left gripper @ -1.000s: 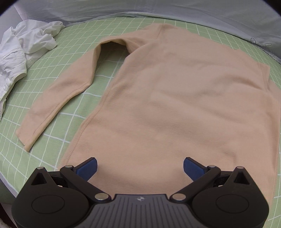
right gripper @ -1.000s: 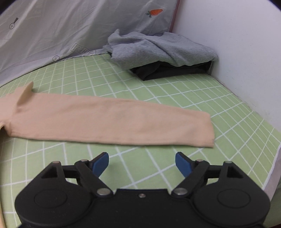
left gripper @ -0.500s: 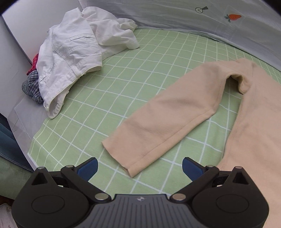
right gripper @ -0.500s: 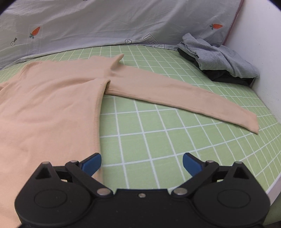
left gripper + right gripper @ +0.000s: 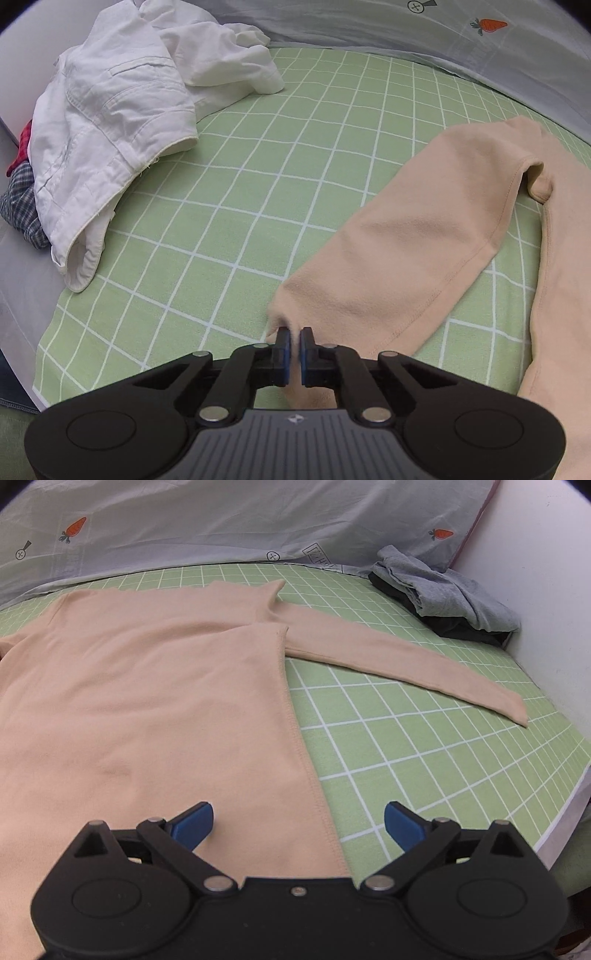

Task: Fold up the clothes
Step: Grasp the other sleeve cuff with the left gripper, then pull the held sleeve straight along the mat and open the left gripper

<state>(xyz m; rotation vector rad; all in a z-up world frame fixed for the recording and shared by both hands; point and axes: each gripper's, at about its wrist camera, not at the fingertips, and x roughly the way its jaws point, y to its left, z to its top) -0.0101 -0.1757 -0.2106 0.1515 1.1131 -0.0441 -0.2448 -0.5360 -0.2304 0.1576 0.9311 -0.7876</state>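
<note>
A beige long-sleeved top (image 5: pixel 147 701) lies flat on the green checked sheet (image 5: pixel 424 746). Its left sleeve (image 5: pixel 406 240) runs toward my left gripper (image 5: pixel 294 345), which is shut on the sleeve's cuff end. The cuff bunches between the blue pads. My right gripper (image 5: pixel 299 821) is open and empty, hovering over the top's right side seam near the hem. The right sleeve (image 5: pixel 406 661) stretches flat toward the right edge of the bed.
A pile of white clothes (image 5: pixel 110 122) with checked and red fabric under it lies at the left. A grey garment on black cloth (image 5: pixel 450 594) sits at the back right by the wall. A grey carrot-print quilt (image 5: pixel 221 524) lines the back.
My left gripper swung from the top's body to the left sleeve and closed on its cuff. My right gripper moved from the right sleeve to the side seam, still open.
</note>
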